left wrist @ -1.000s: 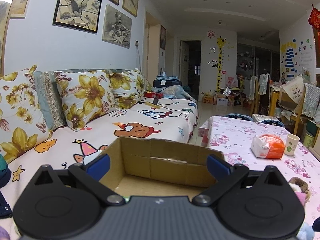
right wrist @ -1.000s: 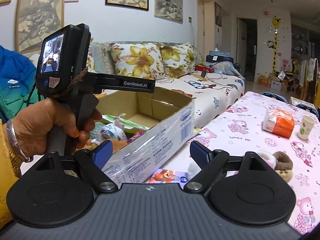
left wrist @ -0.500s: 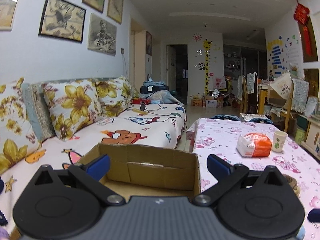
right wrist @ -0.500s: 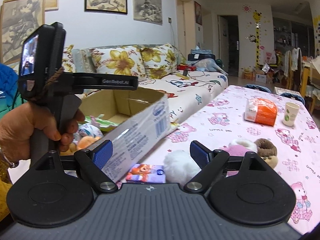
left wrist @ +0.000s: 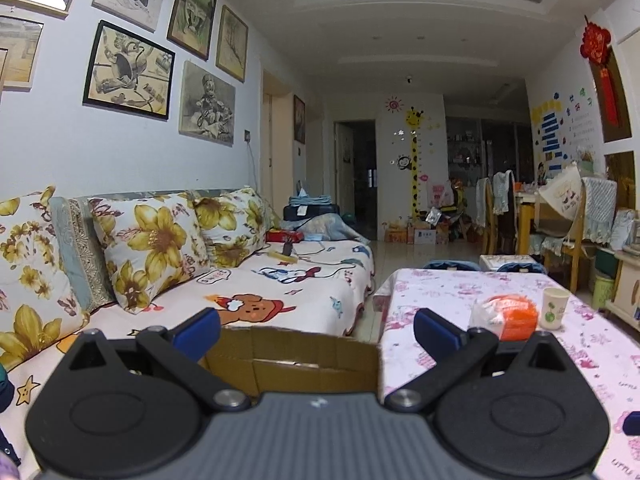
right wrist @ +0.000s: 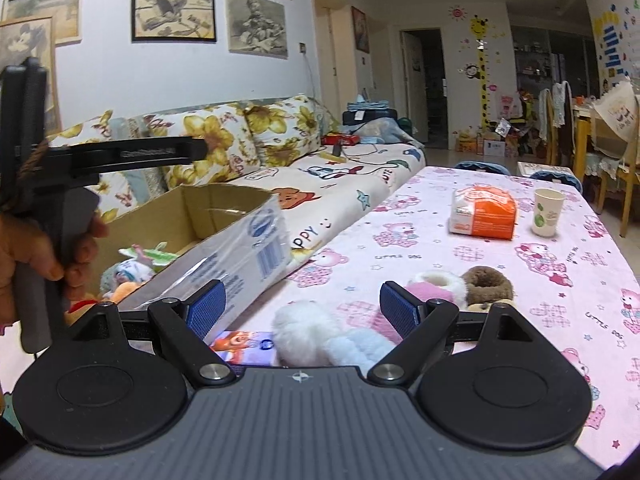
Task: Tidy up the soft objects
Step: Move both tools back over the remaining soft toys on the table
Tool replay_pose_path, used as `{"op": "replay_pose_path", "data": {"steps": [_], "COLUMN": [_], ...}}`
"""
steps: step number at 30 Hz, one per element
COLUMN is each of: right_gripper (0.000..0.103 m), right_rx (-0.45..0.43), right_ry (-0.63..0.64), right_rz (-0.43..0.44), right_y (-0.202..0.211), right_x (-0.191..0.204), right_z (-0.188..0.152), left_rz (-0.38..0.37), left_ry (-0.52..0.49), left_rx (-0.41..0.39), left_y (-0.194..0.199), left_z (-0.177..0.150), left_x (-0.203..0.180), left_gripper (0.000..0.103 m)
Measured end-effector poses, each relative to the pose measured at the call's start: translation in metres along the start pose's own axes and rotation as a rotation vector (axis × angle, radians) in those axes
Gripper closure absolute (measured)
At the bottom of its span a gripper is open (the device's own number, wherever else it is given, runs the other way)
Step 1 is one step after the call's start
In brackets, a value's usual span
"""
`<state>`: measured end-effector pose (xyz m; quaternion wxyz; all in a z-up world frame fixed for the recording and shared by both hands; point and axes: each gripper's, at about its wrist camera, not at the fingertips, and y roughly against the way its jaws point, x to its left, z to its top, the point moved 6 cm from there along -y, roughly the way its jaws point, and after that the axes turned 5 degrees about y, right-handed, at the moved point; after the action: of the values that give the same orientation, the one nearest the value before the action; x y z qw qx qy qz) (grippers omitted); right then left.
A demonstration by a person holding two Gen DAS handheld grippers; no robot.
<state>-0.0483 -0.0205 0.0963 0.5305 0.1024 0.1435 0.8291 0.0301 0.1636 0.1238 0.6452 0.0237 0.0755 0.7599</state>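
Left wrist view: the left gripper [left wrist: 316,330] has its 2 blue-padded fingers spread wide with nothing between them, above the far wall of an open cardboard box [left wrist: 294,354]. Beyond lie a sofa [left wrist: 280,288] with floral cushions [left wrist: 154,248] and, to the right, a table with a pink bear-print cloth [left wrist: 432,292] bearing an orange-and-white packet [left wrist: 505,316] and a paper cup [left wrist: 555,308].

Right wrist view: the right gripper [right wrist: 303,304] is likewise fully open and holds nothing. A white fluffy plush [right wrist: 304,334], adjoined by a pale blue plush part [right wrist: 360,348], lies on the table just below the gap between its fingers. A pink-and-white plush slipper [right wrist: 434,286] and a brown plush piece [right wrist: 486,282] touch each other just beyond the right finger. The box [right wrist: 224,236] stands at the table's left edge; soft toys [right wrist: 132,270] lie inside it. The person's left hand [right wrist: 36,252] grips the other tool's handle beside the box.
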Motion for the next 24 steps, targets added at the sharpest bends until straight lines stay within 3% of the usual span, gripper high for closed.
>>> {"op": "replay_pose_path", "data": {"steps": [11,24], "right_gripper": [0.000,0.000], "right_rx": [-0.015,-0.010], "right_ry": [-0.043,-0.144], "right_rz": [-0.072,-0.176], "right_y": [-0.003,-0.003], "right_x": [-0.019,-0.062], "right_z": [-0.001,-0.011], "left_rz": [-0.089,-0.217], "left_ry": [-0.060,-0.115], "left_rx": [-0.023,0.047], "left_y": [0.014,0.016], "left_z": [0.000,-0.026], "left_x": [-0.038,-0.076], "left_gripper": [0.001,0.001]}}
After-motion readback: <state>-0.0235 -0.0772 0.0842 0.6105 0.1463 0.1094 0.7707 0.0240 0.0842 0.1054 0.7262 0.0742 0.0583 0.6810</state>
